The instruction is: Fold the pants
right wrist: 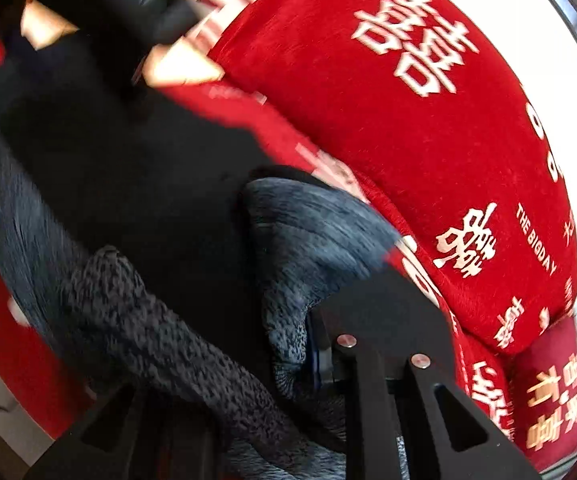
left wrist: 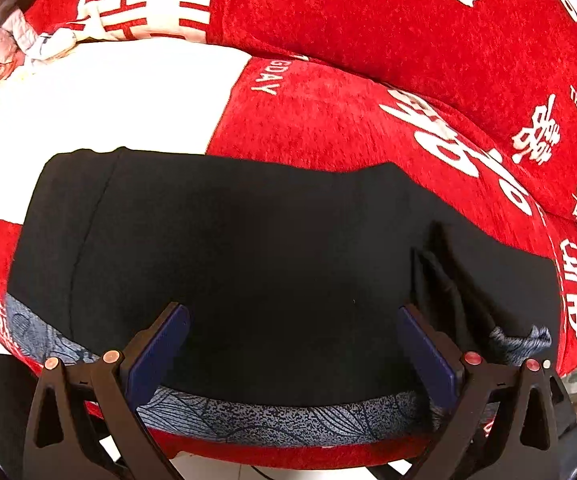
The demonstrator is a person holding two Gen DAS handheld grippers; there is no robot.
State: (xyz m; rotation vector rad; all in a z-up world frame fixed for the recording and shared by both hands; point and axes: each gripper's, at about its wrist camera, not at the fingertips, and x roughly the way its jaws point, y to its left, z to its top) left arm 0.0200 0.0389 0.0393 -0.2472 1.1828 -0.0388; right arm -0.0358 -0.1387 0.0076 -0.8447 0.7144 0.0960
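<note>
Red cushions [left wrist: 328, 128] printed with white Chinese characters and the words "THE BIGDAY" fill the scene, forming the seat and back of what looks like a sofa. A broad white panel [left wrist: 100, 100] runs across the seat cushion on the far left side. Crumpled pale cloth [left wrist: 28, 40] lies in the far left corner. A second, plump red cushion [right wrist: 428, 140] sits close on the right side, just beside the garment.

The pants [left wrist: 248, 248] are black with a mottled blue-grey lining. They lie spread flat on the seat cushion, a strip of the grey lining [left wrist: 288, 416] showing along the near edge. A seam runs down the left part of the cloth. At the right end the fabric rises into upright folds, with a tuft of grey lining showing there.

The left gripper [left wrist: 294, 344] is held low over the near edge of the pants, pointing forward across them. Its two blue-padded fingers [left wrist: 160, 352] are spread wide apart, with the black cloth lying between them, and nothing is pinched.

The right gripper [right wrist: 312, 344] is at the right end of the pants, tilted, and its view is blurred. A bunch of grey lining and black cloth is gathered up against its one visible finger [right wrist: 352, 360]; the fabric appears pinched there, though the other finger is hidden behind the folds.
</note>
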